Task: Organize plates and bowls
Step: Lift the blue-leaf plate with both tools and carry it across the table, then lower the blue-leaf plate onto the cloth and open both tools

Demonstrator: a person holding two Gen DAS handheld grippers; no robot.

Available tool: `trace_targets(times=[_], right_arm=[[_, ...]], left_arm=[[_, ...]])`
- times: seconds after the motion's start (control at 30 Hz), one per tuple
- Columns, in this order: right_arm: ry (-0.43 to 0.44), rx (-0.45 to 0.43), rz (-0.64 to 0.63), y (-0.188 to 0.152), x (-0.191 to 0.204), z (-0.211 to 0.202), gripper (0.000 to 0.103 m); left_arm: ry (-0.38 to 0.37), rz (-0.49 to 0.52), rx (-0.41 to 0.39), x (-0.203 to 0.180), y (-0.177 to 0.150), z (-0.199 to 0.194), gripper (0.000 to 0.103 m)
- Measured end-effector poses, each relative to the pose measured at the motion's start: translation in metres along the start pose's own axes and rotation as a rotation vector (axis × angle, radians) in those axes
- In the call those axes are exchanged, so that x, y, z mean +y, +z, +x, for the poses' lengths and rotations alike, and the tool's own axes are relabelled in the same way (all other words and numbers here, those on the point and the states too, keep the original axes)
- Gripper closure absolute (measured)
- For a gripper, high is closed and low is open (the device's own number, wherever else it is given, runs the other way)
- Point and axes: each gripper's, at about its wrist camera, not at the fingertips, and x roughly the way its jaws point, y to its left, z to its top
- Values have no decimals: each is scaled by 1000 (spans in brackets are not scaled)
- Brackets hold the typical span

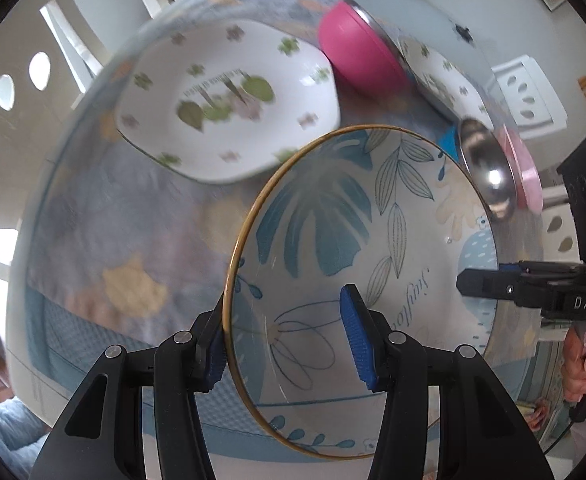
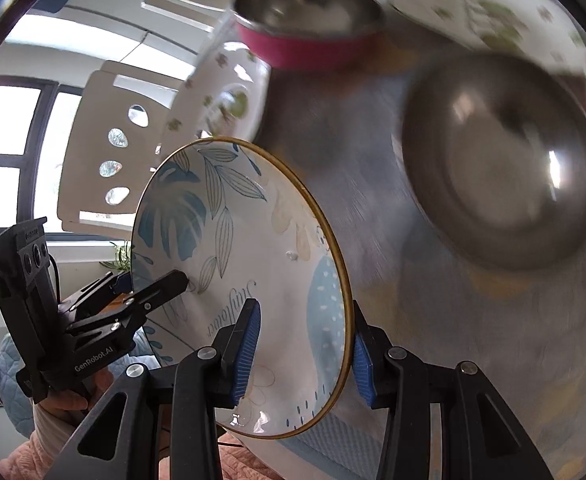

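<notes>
Both grippers share one round, gold-rimmed ceramic plate with blue leaf print (image 1: 357, 216): the left gripper (image 1: 287, 344) and right gripper (image 2: 305, 344) have fingers clamped on opposite rim edges, likely to steady it above the cloth-covered table (image 1: 93, 216).

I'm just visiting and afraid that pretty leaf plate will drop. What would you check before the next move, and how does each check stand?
1. Left gripper straddles the leaf plate rim: ok.
2. Right gripper straddles the opposite rim: ok.
3. Plate level: not ok, it tilts steeply in both views.
4. Pads pressing firmly: cannot tell.
5. Free landing spot on the tablecloth: ok, bare cloth lies left of the plate.
6. Clearance from the steel bowl and square floral dish: cannot tell, the pictures are blurred.
</notes>
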Motion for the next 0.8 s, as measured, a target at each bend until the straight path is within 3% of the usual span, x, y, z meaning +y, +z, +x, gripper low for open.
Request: trace_targets(times=[0.4, 0.8], right_arm=[[-15, -36, 153, -63, -48, 3, 61], [-75, -53, 164, -54, -31, 21, 61]], left_arm=[[16, 88, 24, -37, -15, 32, 56], [69, 124, 30, -33, 8, 47, 54]])
